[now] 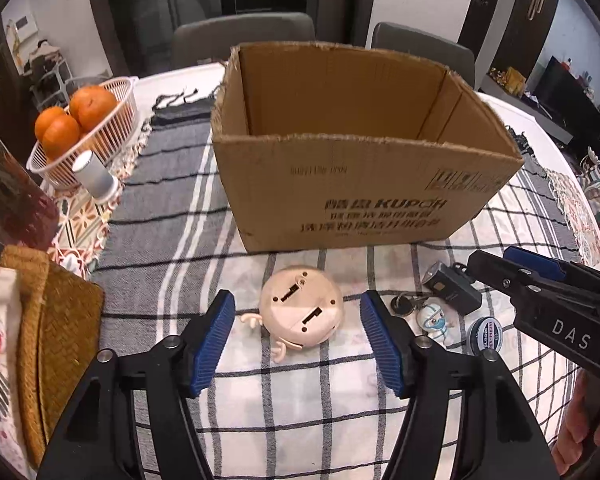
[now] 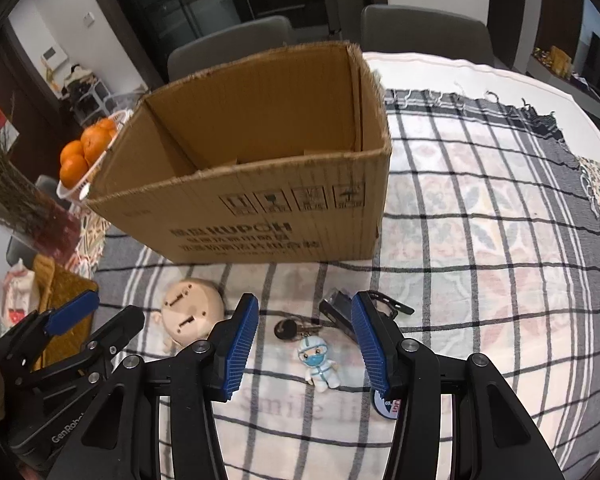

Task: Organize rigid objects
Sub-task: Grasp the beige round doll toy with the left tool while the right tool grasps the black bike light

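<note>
Nearest the lens, the left gripper [image 1: 298,302] is seen with jaws apart, flanking one round beige toy [image 1: 302,312] at lower centre without touching it. The right gripper [image 2: 305,300] is likewise held with jaws apart, nothing clamped, above one masked figurine keyring [image 2: 318,360]. One small black device [image 1: 452,288] and one tape roll [image 1: 485,336] are seen at lower right. One open cardboard box [image 1: 340,184] is set mid-frame on the checked cloth [image 1: 300,400]. At least three oranges [image 1: 92,106] are held in one white basket [image 1: 120,92], upper left.

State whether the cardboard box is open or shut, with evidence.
Open: the cardboard box has no flaps over its top, and both views show its bare inner walls past the ragged rim.
</note>
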A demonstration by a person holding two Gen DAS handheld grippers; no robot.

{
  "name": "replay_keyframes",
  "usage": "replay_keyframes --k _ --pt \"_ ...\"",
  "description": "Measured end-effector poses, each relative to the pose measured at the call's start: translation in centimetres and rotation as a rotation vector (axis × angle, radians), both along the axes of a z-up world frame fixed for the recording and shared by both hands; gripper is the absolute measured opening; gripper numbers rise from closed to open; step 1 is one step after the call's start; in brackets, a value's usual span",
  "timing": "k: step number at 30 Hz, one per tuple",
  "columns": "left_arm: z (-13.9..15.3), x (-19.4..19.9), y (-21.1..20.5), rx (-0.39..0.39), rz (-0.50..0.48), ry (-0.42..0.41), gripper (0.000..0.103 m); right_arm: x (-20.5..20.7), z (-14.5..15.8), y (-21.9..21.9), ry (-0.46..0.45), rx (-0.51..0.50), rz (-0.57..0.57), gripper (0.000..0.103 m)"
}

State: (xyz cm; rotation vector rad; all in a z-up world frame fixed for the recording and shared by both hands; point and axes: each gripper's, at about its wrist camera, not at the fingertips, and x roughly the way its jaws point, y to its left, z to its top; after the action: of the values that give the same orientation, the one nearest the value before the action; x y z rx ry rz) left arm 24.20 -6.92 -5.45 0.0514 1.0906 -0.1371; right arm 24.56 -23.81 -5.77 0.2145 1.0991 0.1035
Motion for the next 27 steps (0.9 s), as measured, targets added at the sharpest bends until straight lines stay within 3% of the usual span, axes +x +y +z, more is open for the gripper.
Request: replay_keyframes --k 5,10,19,27 --pt "-0.9 0.2 -0.5 0.005 -0.004 0.018 0.069 0.5 -1.6 -0.7 0.053 0.012 0.004 0.05" --pt "-1.6 0.6 -0.5 0.016 -0.019 0.022 0.069 0.4 -2.7 -1.5 0.079 0.049 -0.062 0.069" --pt "-3.0 1.4 -0.2 0.007 -0.079 0.047 0.076 -0.3 -4.8 -2.5 0.113 0.13 -0.281 0.086" --pt "-4.7 2.6 0.2 -0.003 -0.085 0.06 0.08 -0.9 -6.7 -2.8 0.124 0.163 -0.473 0.089"
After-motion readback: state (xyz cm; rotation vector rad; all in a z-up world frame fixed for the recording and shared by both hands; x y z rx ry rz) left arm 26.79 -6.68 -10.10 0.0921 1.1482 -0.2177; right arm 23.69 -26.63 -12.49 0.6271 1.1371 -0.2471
